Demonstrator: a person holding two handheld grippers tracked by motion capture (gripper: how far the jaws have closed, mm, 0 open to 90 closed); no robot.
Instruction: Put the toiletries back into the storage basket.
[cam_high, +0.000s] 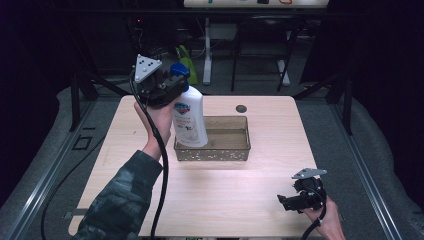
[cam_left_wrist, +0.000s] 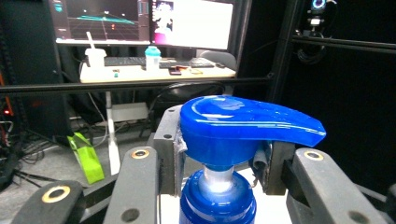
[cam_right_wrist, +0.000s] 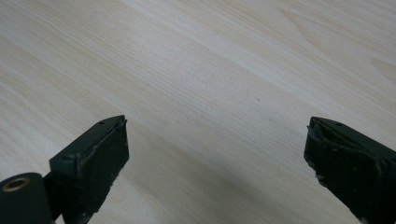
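Above the left end of the mesh tray (cam_high: 235, 152), the left gripper (cam_high: 172, 87) clamps the neck of a white pump bottle (cam_high: 189, 120), its base seemingly inside the tray's rim. Near the table's (cam_high: 225, 200) front-right edge, the right gripper (cam_high: 287, 202) rests with jaws wide and empty, bare wood all around.

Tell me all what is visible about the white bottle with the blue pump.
The pump bottle looks like white plastic, with a blue and red label on its front, a blue collar and a glossy blue pump head with a long spout. The left gripper is shut on its neck and holds it upright, slightly tilted, with its base over the left end of the mesh basket. Whether the base touches the basket I cannot tell.
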